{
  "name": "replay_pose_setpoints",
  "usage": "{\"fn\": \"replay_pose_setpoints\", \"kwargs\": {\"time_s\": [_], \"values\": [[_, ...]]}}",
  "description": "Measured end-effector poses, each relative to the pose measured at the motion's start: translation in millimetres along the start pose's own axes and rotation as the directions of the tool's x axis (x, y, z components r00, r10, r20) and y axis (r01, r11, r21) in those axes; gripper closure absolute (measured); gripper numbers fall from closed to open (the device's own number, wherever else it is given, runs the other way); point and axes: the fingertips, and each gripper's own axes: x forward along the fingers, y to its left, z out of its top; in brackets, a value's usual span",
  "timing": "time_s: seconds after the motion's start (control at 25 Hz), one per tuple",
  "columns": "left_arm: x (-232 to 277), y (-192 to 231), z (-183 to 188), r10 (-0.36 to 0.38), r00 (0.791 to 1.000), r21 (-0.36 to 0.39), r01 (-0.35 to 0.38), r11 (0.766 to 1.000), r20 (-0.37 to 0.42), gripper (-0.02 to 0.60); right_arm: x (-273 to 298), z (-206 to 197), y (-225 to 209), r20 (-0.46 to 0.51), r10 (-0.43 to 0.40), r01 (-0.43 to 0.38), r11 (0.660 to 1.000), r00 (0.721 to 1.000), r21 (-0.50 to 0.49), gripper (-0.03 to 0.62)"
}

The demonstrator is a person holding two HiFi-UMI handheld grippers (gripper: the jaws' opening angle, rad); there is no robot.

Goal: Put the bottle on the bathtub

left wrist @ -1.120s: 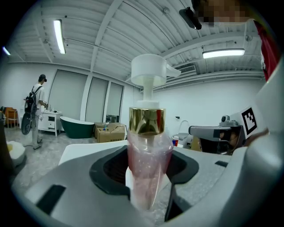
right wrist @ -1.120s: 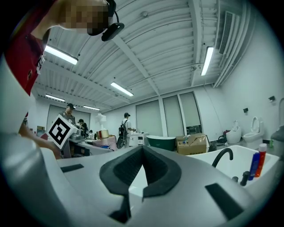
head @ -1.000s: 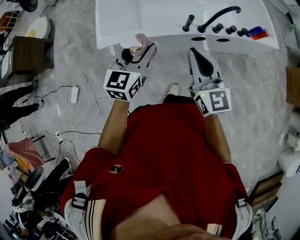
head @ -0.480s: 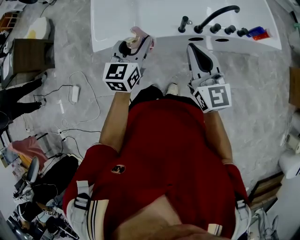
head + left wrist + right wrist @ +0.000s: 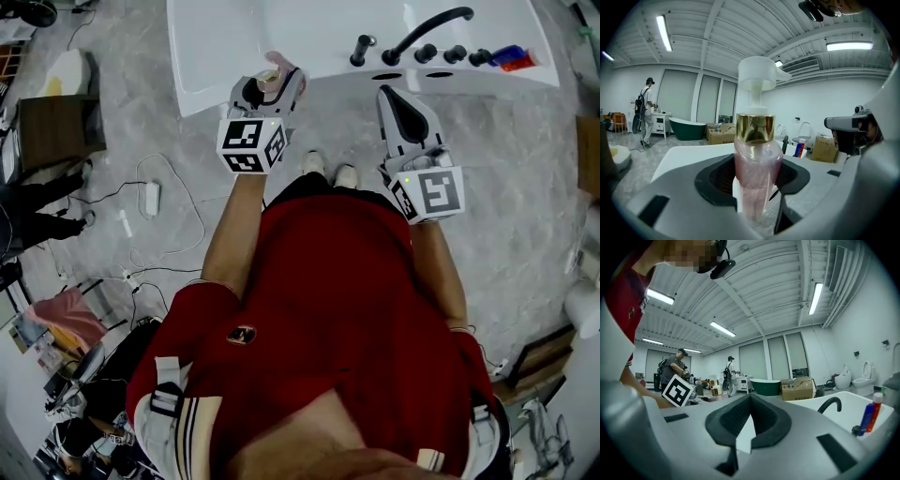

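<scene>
A clear pink pump bottle (image 5: 757, 164) with a gold collar and white pump head stands upright between the jaws of my left gripper (image 5: 274, 86), which is shut on it. In the head view the bottle (image 5: 274, 81) is at the near rim of the white bathtub (image 5: 234, 37), toward its left end. My right gripper (image 5: 401, 114) is held just short of the tub's rim, further right, jaws shut with nothing between them (image 5: 749, 427). The left gripper view shows the tub's white edge (image 5: 689, 157) beyond the bottle.
A black faucet (image 5: 427, 28) and several black knobs (image 5: 441, 54) sit on the tub's right deck, with a small blue and red bottle (image 5: 514, 58) beside them. Cables and a power adapter (image 5: 150, 195) lie on the grey floor at left. People stand in the background (image 5: 675, 369).
The tub has come closer and both grippers have moved forward to its near rim. The left gripper still holds the bottle.
</scene>
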Motion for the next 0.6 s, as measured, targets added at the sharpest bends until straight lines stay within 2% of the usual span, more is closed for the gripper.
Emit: {"fn": "replay_pose_setpoints", "kwargs": {"time_s": [0.6], "values": [[69,31,-43,-0.033,0.997,0.025,0.035,0.999,-0.069,0.354,32,-24,-15,-0.083,-0.083,0.083,0.997,0.993,-0.008,0.595]]}}
